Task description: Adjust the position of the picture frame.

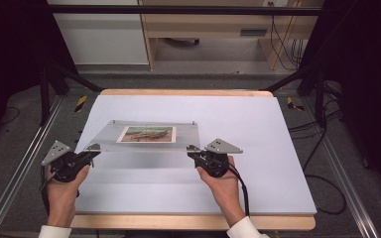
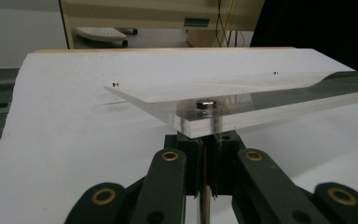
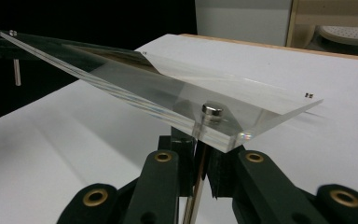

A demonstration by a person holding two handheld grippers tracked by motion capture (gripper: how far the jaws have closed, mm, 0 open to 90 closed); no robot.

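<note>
1. High view: a clear acrylic frame (image 1: 149, 135) with a picture (image 1: 146, 134) sandwiched in it sits over the middle of the white table cover (image 1: 258, 163), held at its two near corners.
2. Left gripper (image 1: 93, 148) meets the frame's near left corner; right gripper (image 1: 192, 149) meets the near right corner. Each sits in one of the person's hands, which come in over the near table edge.
3. Left gripper view: the jaws are closed together on a thin metal standoff pin (image 2: 205, 186) that runs down from the round metal cap (image 2: 206, 104) at the frame's corner. The stacked clear edge of the frame lies just above the jaw tips.
4. Right gripper view: the jaws are likewise pinched tight on the metal pin (image 3: 196, 186) under the corner cap (image 3: 212, 110), and the frame slopes upward away from the camera, its near side lifted off the cover.
5. Far corners of the frame carry small metal caps; whether their pins touch the cover I cannot tell.
6. Open white surface lies on all sides of the frame: a wide band to the right, a narrower one to the left, and bare cover between the frame and the near wooden table edge (image 1: 188, 221).
7. Metal rails (image 1: 20, 168) flank the table on both sides, well apart from the frame.
</note>
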